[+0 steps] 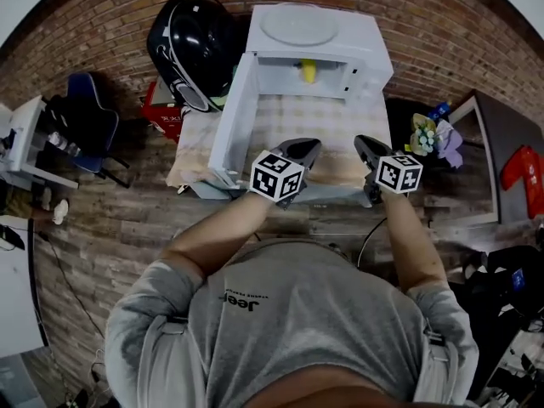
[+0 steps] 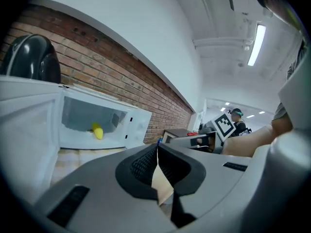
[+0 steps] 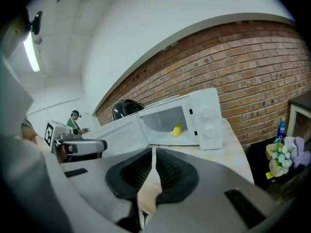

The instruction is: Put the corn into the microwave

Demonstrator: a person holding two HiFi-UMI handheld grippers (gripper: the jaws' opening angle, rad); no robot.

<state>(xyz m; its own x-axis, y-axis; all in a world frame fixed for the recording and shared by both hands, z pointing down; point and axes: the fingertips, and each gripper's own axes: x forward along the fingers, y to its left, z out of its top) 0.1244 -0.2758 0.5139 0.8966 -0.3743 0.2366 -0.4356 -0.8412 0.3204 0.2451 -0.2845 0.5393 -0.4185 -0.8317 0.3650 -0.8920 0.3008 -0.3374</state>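
While both arms hover short of it, head view: a small yellow corn cob lies inside the white box microwave, with its white door swung open.

Left gripper view: left gripper, jaws pressed together, empty.

Right gripper view: right gripper likewise closed on nothing.

Risk, as I judge it: a closed tip shoving the door could slip off or jolt the oven.
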